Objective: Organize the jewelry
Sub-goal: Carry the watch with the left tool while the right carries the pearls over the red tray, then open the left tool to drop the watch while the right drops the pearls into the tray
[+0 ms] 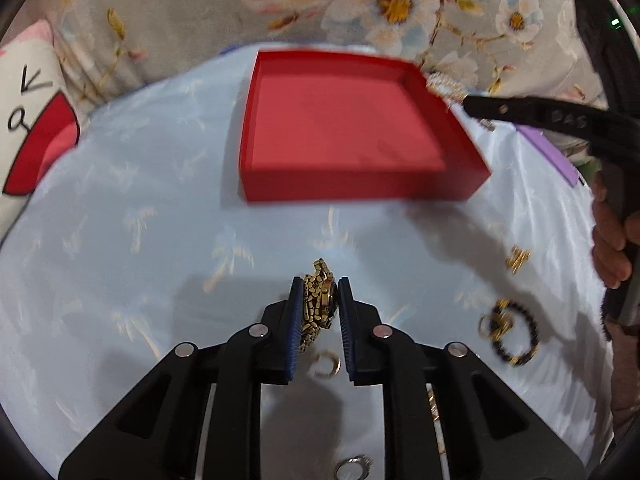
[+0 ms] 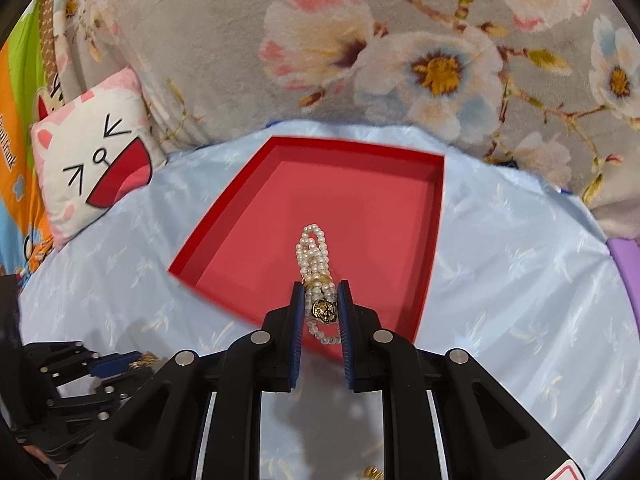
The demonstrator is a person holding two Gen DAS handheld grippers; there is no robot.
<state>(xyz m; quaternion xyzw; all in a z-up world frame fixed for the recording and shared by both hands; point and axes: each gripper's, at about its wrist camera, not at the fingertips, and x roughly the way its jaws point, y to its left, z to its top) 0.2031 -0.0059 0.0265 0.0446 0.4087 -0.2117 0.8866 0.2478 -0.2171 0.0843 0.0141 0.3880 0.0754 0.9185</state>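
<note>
An open red box [image 1: 344,128] lies on a pale blue cloth [image 1: 120,240]; it also shows in the right wrist view [image 2: 360,200]. My left gripper [image 1: 319,292] is shut on a gold watch [image 1: 318,300], held above the cloth in front of the box. My right gripper [image 2: 320,300] is shut on a white pearl bracelet [image 2: 314,256] with a gold charm, held over the box's near edge. In the left wrist view the right gripper's finger [image 1: 540,114] reaches toward the box's far right corner with the pearls [image 1: 444,86].
On the cloth to the right lie a black bead bracelet [image 1: 516,336], a gold piece [image 1: 518,260], a ring [image 1: 326,364] and a silver ring [image 1: 352,468]. A cat cushion [image 2: 92,164] lies far left. A floral blanket [image 2: 400,40] lies behind. A purple item [image 1: 548,148] sits far right.
</note>
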